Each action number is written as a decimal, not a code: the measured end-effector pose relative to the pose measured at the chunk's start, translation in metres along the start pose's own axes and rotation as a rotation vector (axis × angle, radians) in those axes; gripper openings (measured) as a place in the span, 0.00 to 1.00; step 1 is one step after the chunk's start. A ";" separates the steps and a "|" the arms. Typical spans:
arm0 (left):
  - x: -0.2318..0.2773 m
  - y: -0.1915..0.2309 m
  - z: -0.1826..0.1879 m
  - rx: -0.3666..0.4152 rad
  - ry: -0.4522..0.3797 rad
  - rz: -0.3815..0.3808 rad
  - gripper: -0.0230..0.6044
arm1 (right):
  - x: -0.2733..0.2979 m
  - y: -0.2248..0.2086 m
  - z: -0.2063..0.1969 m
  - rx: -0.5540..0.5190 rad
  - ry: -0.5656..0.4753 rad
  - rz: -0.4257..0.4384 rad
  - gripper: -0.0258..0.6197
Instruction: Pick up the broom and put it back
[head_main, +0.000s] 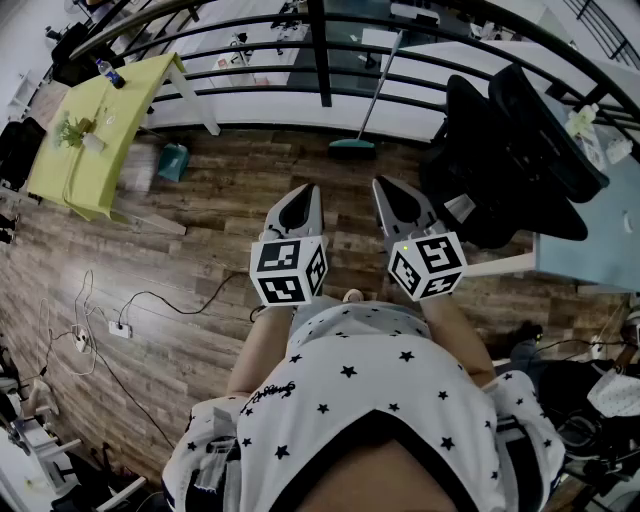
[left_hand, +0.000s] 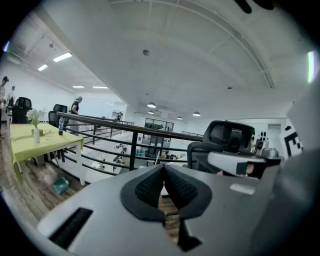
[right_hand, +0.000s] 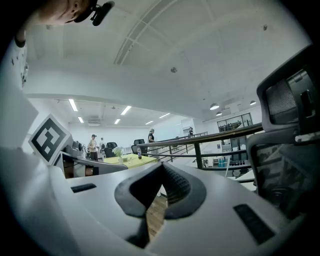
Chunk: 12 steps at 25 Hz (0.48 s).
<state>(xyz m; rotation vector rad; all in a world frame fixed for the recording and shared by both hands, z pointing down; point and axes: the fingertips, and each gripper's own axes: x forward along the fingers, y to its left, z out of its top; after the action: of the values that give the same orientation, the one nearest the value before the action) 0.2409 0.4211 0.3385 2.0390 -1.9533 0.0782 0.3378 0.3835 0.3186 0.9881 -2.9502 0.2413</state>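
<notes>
Looking steeply down in the head view, I see the left gripper (head_main: 308, 190) and the right gripper (head_main: 385, 186) side by side over the wood floor (head_main: 200, 260), just apart from each other, each with its marker cube nearest the person's starred shirt (head_main: 350, 390).

Jaws: in the left gripper view the left gripper (left_hand: 163, 168) is clenched, its dark ribbed pads meeting at the tip with nothing between them. In the right gripper view the right gripper (right_hand: 161, 165) is likewise clenched and holds nothing.

Task thing: the broom (head_main: 352, 146) stands ahead of both grippers and well apart from them. Its teal head rests on the floor at the foot of the black rail (head_main: 320, 60), and its pale handle leans up and to the right against the bars.

Containers:
- A bottle (head_main: 108, 72) stands upright near the far end of the green table (head_main: 120, 120) on the left. The left gripper view shows the same bottle (left_hand: 61, 126) at the table's edge, but I cannot tell how full it is.
- A vase (left_hand: 36, 134) holding a sprig of pale flowers stands upright farther along the table.
- A teal bin (head_main: 172, 160) sits on the floor beside the table's white leg. I cannot tell what is in it.

Surroundings: a black chair (head_main: 520, 140) stands to the right of the right gripper, beside a pale desk (head_main: 590, 250). Cables (head_main: 150, 300) trail across the floor on the left.
</notes>
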 end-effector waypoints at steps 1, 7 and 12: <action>0.002 0.000 0.000 0.000 0.002 -0.002 0.06 | 0.001 -0.001 0.000 -0.002 0.001 0.000 0.03; 0.016 -0.001 0.001 -0.005 0.005 -0.002 0.06 | 0.007 -0.014 -0.003 -0.001 0.008 -0.009 0.03; 0.021 0.003 0.006 -0.015 -0.010 -0.012 0.06 | 0.016 -0.014 -0.002 -0.008 0.007 -0.009 0.03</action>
<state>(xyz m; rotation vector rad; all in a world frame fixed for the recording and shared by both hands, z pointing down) 0.2379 0.3989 0.3393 2.0449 -1.9418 0.0513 0.3337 0.3629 0.3237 0.9969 -2.9373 0.2320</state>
